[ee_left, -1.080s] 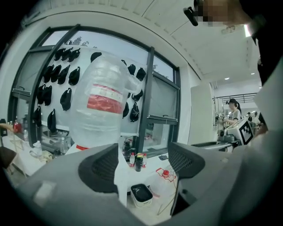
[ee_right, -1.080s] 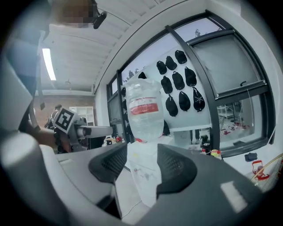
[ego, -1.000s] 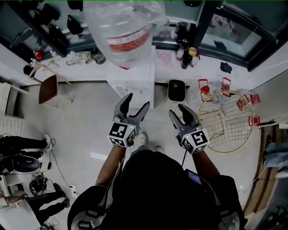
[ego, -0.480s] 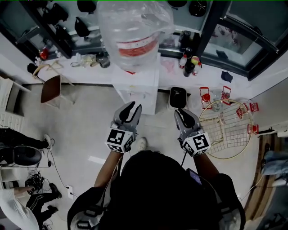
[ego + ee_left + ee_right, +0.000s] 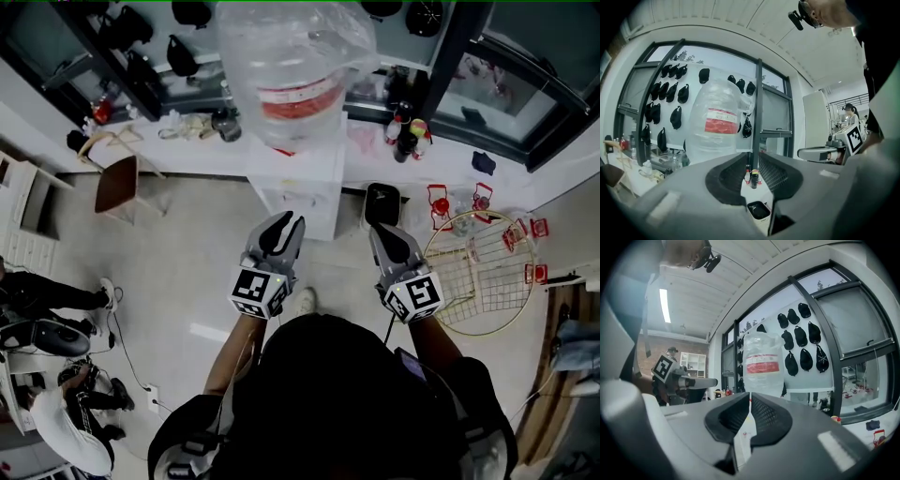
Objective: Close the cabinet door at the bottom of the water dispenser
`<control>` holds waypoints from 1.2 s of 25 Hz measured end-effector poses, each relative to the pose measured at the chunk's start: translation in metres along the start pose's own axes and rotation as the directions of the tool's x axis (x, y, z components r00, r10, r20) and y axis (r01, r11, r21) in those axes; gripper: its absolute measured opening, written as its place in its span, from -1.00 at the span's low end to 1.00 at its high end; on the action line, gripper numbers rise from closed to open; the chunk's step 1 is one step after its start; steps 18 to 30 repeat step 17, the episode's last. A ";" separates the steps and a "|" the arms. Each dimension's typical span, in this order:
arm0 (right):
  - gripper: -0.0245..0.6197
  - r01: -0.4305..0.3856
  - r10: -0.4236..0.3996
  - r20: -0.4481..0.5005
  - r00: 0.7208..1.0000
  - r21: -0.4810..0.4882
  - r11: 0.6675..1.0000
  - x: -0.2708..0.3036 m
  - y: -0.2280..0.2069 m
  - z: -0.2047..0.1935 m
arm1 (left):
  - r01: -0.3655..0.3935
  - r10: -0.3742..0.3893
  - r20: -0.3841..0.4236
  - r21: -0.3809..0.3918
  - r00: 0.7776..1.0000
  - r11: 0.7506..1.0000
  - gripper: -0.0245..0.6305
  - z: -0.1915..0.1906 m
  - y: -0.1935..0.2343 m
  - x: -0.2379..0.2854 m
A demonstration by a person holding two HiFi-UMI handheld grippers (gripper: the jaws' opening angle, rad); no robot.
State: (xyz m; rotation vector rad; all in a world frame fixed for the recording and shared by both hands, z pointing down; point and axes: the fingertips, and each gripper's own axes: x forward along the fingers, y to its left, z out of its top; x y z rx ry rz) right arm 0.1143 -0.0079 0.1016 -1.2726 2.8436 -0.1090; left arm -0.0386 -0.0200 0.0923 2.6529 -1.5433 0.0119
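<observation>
The white water dispenser (image 5: 302, 183) stands ahead of me, with a large clear bottle (image 5: 295, 66) with a red label on top. From above, its bottom cabinet door cannot be made out. My left gripper (image 5: 283, 228) hovers just before the dispenser's front, its jaws closing to a narrow slit with nothing between them. My right gripper (image 5: 392, 240) is shut and empty, level with the left, near the dispenser's right corner. The left gripper view shows the bottle (image 5: 717, 124) beyond the jaws of the left gripper (image 5: 752, 161). In the right gripper view the right gripper (image 5: 749, 397) points at the bottle (image 5: 762, 364).
A black-topped bin (image 5: 382, 202) stands right of the dispenser. A round wire rack (image 5: 480, 274) and red lanterns (image 5: 439, 202) lie on the floor at right. A wooden chair (image 5: 117, 183) stands at left; people (image 5: 47, 300) and cables are at far left.
Both grippers' jaws have come together from wide open. Both hands have edged slightly closer to the dispenser.
</observation>
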 end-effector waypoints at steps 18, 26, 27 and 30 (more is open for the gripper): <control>-0.90 -0.014 0.014 -0.013 1.000 0.005 1.000 0.005 -0.004 -0.004 | -0.032 0.032 -0.015 -0.028 0.999 0.999 -0.68 -0.014 0.010 -0.002; -0.90 -0.014 0.014 -0.013 1.000 0.005 1.000 0.005 -0.004 -0.004 | -0.032 0.032 -0.015 -0.028 0.999 0.999 -0.68 -0.014 0.010 -0.002; -0.90 -0.014 0.014 -0.013 1.000 0.005 1.000 0.005 -0.004 -0.004 | -0.032 0.032 -0.015 -0.028 0.999 0.999 -0.68 -0.014 0.010 -0.002; -0.90 -0.014 0.014 -0.013 1.000 0.005 1.000 0.005 -0.004 -0.004 | -0.032 0.032 -0.015 -0.028 0.999 0.999 -0.68 -0.014 0.010 -0.002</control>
